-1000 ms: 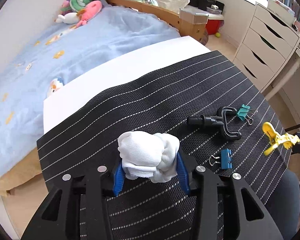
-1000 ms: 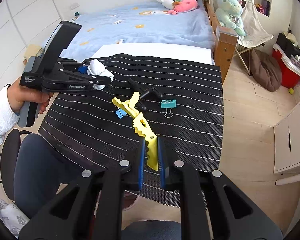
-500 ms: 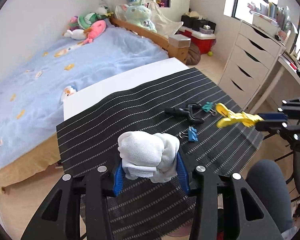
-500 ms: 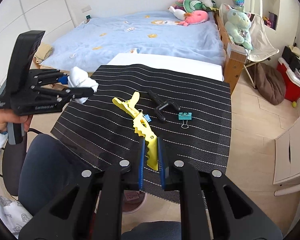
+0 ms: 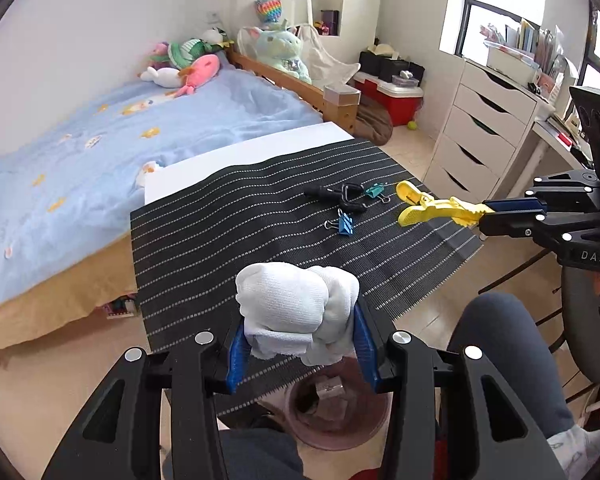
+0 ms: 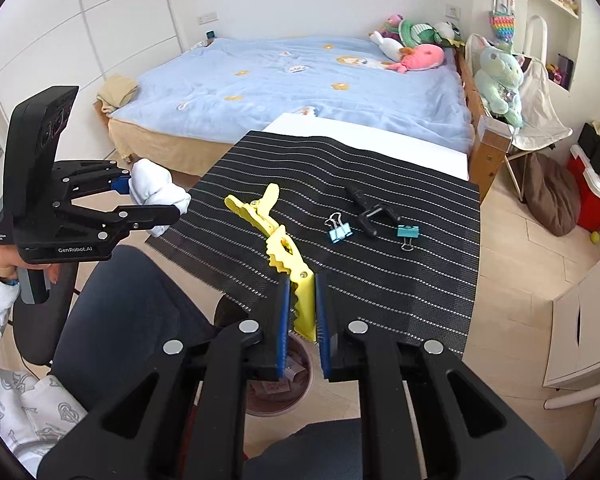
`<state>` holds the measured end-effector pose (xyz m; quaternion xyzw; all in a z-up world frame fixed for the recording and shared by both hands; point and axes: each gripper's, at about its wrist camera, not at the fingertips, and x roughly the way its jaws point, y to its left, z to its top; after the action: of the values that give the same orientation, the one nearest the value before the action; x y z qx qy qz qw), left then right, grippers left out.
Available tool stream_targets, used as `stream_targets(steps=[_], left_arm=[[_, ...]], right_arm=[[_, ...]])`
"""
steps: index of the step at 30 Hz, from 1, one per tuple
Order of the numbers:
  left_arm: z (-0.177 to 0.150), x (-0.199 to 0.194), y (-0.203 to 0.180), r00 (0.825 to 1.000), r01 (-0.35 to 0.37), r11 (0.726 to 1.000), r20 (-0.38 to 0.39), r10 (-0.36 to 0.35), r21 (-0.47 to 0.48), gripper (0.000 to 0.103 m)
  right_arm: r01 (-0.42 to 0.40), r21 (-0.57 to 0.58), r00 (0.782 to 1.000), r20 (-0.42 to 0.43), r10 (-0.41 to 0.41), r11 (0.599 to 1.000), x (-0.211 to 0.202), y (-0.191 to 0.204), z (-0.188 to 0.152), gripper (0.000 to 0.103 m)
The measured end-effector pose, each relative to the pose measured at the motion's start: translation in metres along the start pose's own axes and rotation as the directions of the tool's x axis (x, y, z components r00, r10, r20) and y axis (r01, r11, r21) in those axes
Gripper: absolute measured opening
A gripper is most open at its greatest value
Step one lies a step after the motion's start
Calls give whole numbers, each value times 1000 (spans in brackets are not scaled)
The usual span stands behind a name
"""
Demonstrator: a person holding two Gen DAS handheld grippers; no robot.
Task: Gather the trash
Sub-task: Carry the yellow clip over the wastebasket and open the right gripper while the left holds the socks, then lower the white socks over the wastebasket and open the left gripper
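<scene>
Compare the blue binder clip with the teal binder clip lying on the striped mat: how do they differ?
The blue binder clip sits left of the black clamp in the right wrist view; the teal binder clip sits right of it. Their wire handles point opposite ways: the blue's away from the camera, the teal's toward it. Both lie loose on the striped mat, ungripped.

Pink bin (image 5: 337, 412) partly hidden behind left tool (image 5: 298, 354), contents unclear

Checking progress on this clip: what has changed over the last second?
Both grippers lifted back off the striped mat toward its near edge, above the bin. The left gripper stays shut on the white wad, the right gripper on the yellow clip. Binder clips unmoved.
</scene>
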<state>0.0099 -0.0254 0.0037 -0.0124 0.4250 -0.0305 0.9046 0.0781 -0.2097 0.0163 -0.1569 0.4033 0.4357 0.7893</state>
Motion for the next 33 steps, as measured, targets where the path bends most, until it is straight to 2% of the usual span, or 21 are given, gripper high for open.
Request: stream_targets(steps=[12,25,26,27,28,29,33], left_arm=[[-34,-38,0,999,-9,999,36,11,-47,43],[-48,-46,8,999,-10,996,39,13,-86,43],[-47,-46,8,999,-9,996,40,13,-86,43],[-47,-46,8,999,-9,996,41,12,-86,43],[-47,-46,8,999,-8,996,41,11,-85,43],[-47,-46,8,999,-7,997,42,11,-83,43],[-47,-44,7,999,3,997,33,0,-76,43]], right_arm=[[-67,-52,996,-64,64,996,5,44,-30,12],[-149,-73,985,-102,142,986,17,64,-38,14],[-155,-77,983,-112,146,985,20,64,-39,30],[-151,-78,983,-116,142,985,21,65,-39,51],[-149,-77,984,-112,140,986,22,65,-39,78],[-155,-71,984,-95,148,985,20,64,-40,84],[-148,-54,986,-84,144,987,18,62,-38,91]])
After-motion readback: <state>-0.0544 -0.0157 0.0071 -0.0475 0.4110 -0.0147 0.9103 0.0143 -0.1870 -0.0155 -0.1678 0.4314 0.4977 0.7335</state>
